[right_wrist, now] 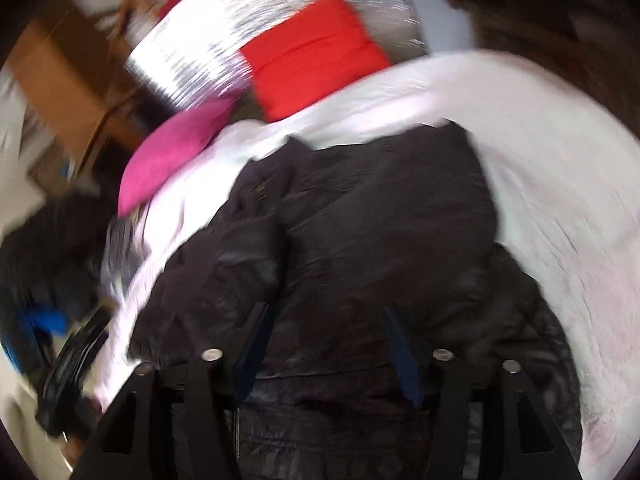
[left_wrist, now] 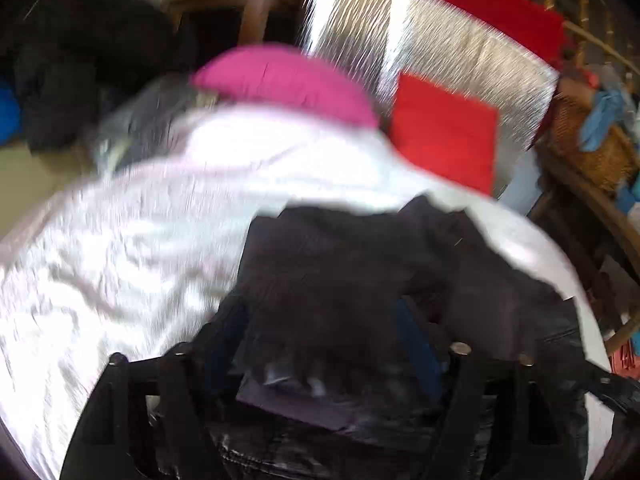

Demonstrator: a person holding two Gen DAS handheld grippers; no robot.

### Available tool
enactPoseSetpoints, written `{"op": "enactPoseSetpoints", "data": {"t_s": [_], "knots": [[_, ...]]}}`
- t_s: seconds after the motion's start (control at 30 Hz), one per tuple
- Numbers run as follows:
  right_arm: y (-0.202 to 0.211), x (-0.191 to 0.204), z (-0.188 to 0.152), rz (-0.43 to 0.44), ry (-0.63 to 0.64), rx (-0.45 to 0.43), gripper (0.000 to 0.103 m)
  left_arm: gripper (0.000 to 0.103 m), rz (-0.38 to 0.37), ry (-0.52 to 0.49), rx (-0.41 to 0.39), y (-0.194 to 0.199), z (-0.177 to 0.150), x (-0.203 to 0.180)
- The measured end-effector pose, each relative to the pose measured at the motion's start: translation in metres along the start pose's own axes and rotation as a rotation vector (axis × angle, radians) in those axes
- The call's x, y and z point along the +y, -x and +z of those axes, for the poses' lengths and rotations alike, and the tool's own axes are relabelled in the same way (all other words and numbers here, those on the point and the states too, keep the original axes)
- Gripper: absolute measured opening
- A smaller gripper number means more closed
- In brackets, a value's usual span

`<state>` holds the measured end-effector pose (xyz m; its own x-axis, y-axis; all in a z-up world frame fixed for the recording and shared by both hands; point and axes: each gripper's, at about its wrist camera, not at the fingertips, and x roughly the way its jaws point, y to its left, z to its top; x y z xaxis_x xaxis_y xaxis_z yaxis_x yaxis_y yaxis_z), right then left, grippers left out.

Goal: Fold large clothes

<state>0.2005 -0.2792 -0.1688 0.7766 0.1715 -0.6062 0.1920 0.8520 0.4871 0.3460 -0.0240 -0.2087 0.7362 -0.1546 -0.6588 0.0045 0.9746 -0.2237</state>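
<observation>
In the left wrist view, a dark jacket is being seen bunched on a white sheet that is covering a bed. The left tongs are being held spread apart right over the jacket's near folds; the blue-lined fingers are being kept wide, though whether fabric is being pinched cannot be told (the picture is blurred). Behind the sheet, a pink cushion, a red cushion and a silvery panel are being shown.

In the right wrist view, the same jacket is being seen lying crumpled on the sheet. The right tongs are being held open above its lower part, with nothing visibly clamped. The pink cushion and red cushion are being shown beyond
</observation>
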Motion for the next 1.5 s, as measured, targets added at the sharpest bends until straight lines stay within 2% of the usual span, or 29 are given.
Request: {"op": "enactPoseSetpoints", "data": {"t_s": [0.03,0.1,0.13,0.27,0.43,0.57,0.63,0.7,0.73,0.8,1.03,1.13,1.2,1.27,1.4,1.47,1.5], "knots": [[-0.001,0.009,-0.002,-0.008,0.041,-0.005,0.074,0.066,0.03,0.005,0.042,-0.011,-0.002,0.002],[-0.004,0.031,-0.004,-0.039,0.138,-0.019,0.075,0.066,0.119,-0.026,0.104,-0.03,-0.005,0.001],[-0.006,0.041,-0.004,-0.047,0.174,-0.023,0.075,0.066,0.136,-0.035,0.123,-0.035,-0.006,0.0],[-0.018,0.068,-0.003,-0.053,0.242,-0.023,0.076,0.066,0.101,0.019,0.152,-0.034,-0.003,0.009],[-0.061,0.118,-0.007,-0.107,0.43,0.036,0.076,0.066,0.061,0.036,0.177,-0.037,-0.001,0.02],[-0.1,0.123,-0.015,-0.198,0.504,0.103,0.076,0.066,0.021,0.082,0.198,-0.041,0.004,0.035],[-0.109,0.118,-0.016,-0.225,0.496,0.084,0.076,0.066,0.016,0.076,0.203,-0.042,0.004,0.036],[-0.106,0.108,-0.012,-0.224,0.423,0.064,0.075,0.066,0.026,0.053,0.202,-0.041,0.003,0.033],[-0.102,0.101,-0.009,-0.216,0.38,0.053,0.068,0.066,0.031,0.043,0.201,-0.04,0.002,0.031],[-0.089,0.081,0.001,-0.208,0.27,0.03,0.063,0.066,0.034,0.037,0.2,-0.041,0.002,0.029],[-0.051,-0.02,0.021,-0.141,-0.135,0.03,0.064,0.066,0.06,0.008,0.194,-0.045,-0.001,0.024],[-0.036,-0.061,0.019,-0.027,-0.327,0.044,0.064,0.066,0.066,0.003,0.192,-0.045,-0.001,0.024],[-0.032,-0.073,0.019,0.075,-0.372,0.053,0.066,0.066,0.069,0.002,0.191,-0.044,-0.001,0.025],[-0.034,-0.076,0.019,0.141,-0.388,0.069,0.07,0.066,0.073,-0.001,0.187,-0.043,-0.002,0.024],[-0.044,-0.096,0.012,0.235,-0.509,0.031,0.07,0.066,0.043,0.033,0.167,-0.038,-0.001,0.028],[-0.046,-0.097,0.012,0.247,-0.538,0.018,0.064,0.066,0.025,0.048,0.156,-0.035,0.0,0.033],[-0.045,-0.098,0.012,0.226,-0.532,0.016,0.038,0.066,0.021,0.056,0.151,-0.035,0.001,0.034]]}}
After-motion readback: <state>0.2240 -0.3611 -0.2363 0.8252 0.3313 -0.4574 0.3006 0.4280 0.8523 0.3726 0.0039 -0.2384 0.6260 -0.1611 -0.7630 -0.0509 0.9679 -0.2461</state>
